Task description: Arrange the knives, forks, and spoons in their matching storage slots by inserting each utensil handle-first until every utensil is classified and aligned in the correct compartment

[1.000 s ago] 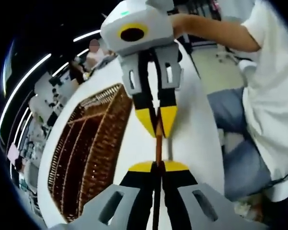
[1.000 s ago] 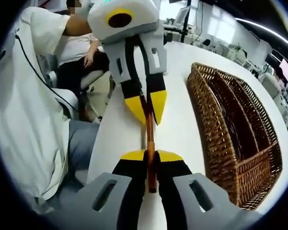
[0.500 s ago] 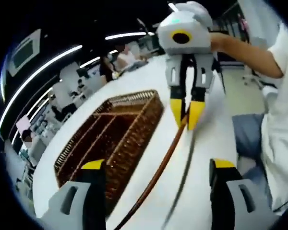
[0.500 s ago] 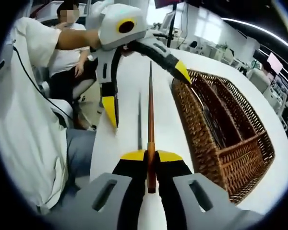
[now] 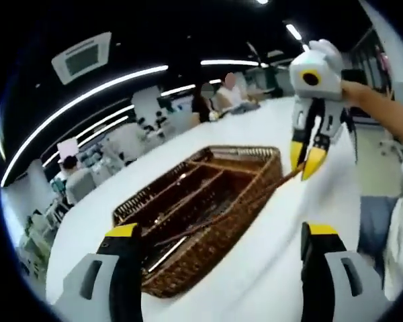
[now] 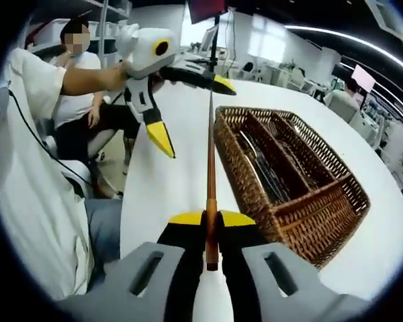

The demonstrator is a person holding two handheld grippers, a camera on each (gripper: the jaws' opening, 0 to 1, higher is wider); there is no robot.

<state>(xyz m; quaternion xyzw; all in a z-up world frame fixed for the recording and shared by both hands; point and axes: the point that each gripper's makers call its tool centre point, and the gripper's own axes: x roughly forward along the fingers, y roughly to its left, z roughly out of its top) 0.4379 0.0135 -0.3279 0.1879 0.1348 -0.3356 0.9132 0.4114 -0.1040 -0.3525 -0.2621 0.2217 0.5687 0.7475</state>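
White desk (image 6: 154,188), wide and round-edged. Brown wicker tray (image 6: 289,174) with long slots, near the desk's far edge, holding dark utensils. Right gripper (image 6: 211,218) pinching a slim utensil (image 6: 211,141), brown-handled, pointing over the desk. Left gripper (image 5: 218,231) spread wide.

A second ago your left gripper (image 6: 188,107) was clamped on the far end of the brown-handled utensil (image 6: 211,168) along with the right gripper (image 6: 211,218); its jaws have since let go and now stand wide apart, drawn back from the utensil. Your right gripper alone carries the utensil now. You have swung its free end from over the bare white table (image 6: 168,181) to above the wicker basket (image 5: 208,201).
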